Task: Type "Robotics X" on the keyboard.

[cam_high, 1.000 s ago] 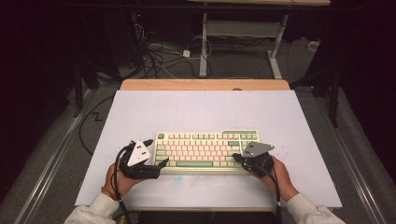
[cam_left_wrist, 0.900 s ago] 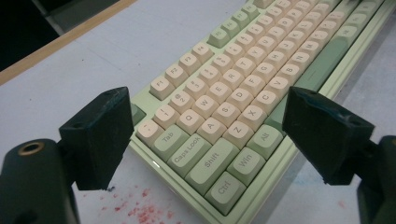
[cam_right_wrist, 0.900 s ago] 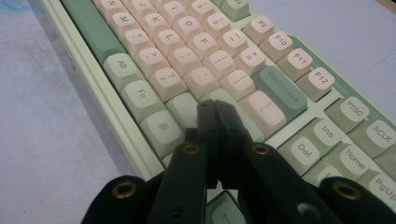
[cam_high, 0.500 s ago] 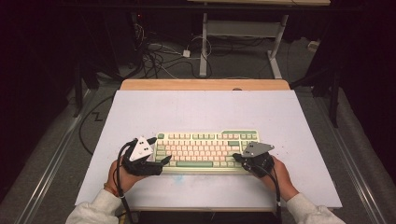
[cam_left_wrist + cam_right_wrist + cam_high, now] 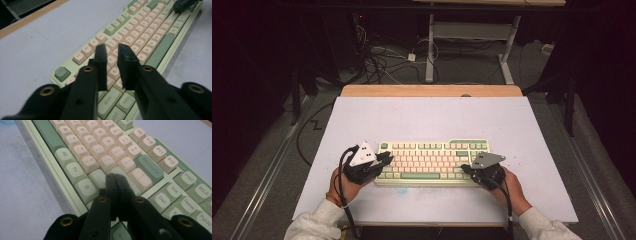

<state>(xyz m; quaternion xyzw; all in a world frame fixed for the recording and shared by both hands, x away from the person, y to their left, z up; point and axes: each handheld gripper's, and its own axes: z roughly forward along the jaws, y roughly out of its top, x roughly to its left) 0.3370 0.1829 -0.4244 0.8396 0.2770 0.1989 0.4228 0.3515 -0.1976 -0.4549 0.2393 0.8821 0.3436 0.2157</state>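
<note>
- Nearest the near edge of the table [image 5: 432, 115], a person's two hands come in, each in a pale sleeve and each holding a black two-jaw gripper.
- The left gripper [image 5: 111, 51] sits over the keyboard's left end. Its jaws stand slightly spread, with a narrow gap between them and nothing held, above the letter keys.
- The right gripper [image 5: 115, 178] sits over the keyboard's right end. Its jaws are pressed together, tips touching, empty, poised over the keys just below Backspace.
- The keyboard [image 5: 432, 161] lies flat between the two grippers, near the table's near edge and roughly centred, its long side parallel to that edge. It has a pale green case with cream and green keys.
- It looks rigid and moderately light. The keycaps are smooth and could pop off if pinched, so the case's short ends seem the safest places to take hold.
- Beyond it the white tabletop runs bare to a wooden strip [image 5: 432, 90] along the far edge.
- Past the table, cables [image 5: 384, 55] lie on a dark floor.
</note>
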